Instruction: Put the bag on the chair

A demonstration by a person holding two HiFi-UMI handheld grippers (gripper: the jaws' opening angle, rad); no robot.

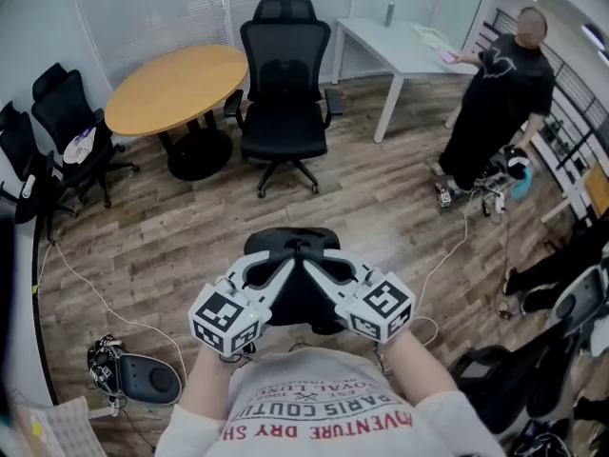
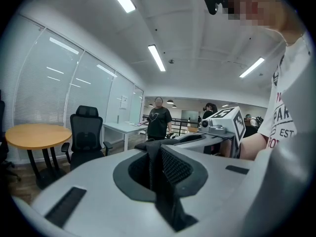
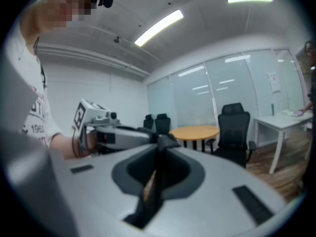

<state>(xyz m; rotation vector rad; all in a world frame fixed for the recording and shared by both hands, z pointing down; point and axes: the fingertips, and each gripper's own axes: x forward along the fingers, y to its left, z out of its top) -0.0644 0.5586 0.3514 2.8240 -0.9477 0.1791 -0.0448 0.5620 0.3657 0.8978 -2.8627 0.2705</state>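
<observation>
Left tongs [image 1: 286, 266] are pinched narrow on black fabric of the bag [image 1: 290, 242], and right tongs [image 1: 308, 266] grip it the same way, tips nearly meeting, so the bag hangs between and just under both. Black office chair [image 1: 284, 103] sits straight ahead, well apart across the floor, seat facing this way. I'd guess the carry is plain forward, with neither hand nearer.

Around you: round wooden table [image 1: 176, 86], far left; white desk [image 1: 395, 46], far right, person in black [image 1: 500, 103] standing at it; white cable [image 1: 86, 288] and dark rounded device [image 1: 143, 379] on the floor, near left.
</observation>
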